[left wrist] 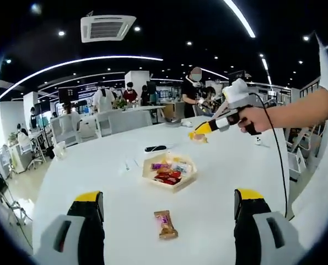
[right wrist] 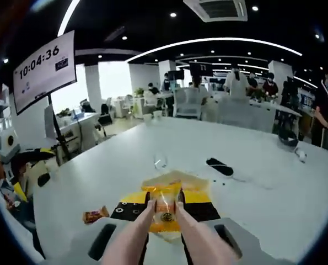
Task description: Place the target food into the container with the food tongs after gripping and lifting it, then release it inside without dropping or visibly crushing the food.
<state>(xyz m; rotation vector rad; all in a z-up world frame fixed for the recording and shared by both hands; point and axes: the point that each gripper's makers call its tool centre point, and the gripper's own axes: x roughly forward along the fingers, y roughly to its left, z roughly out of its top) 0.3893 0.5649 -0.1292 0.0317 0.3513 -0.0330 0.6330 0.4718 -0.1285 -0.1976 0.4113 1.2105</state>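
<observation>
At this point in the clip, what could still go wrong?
The right gripper carries a wrapped snack in tongs, above bare table, beyond the container: a slip would drop it outside. Squeezing harder might crush it. The container already holds snacks, so it could land on the rim.

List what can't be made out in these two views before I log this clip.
- Left gripper view: the right claw is far and small; what it carries blurs into a yellow blob.
- Left gripper view: the packet labels in the container are too small to read.
- Right gripper view: the food tongs and the wrapped snack hide the table below them; the tongs' handles are cut off by the bottom edge.
</observation>
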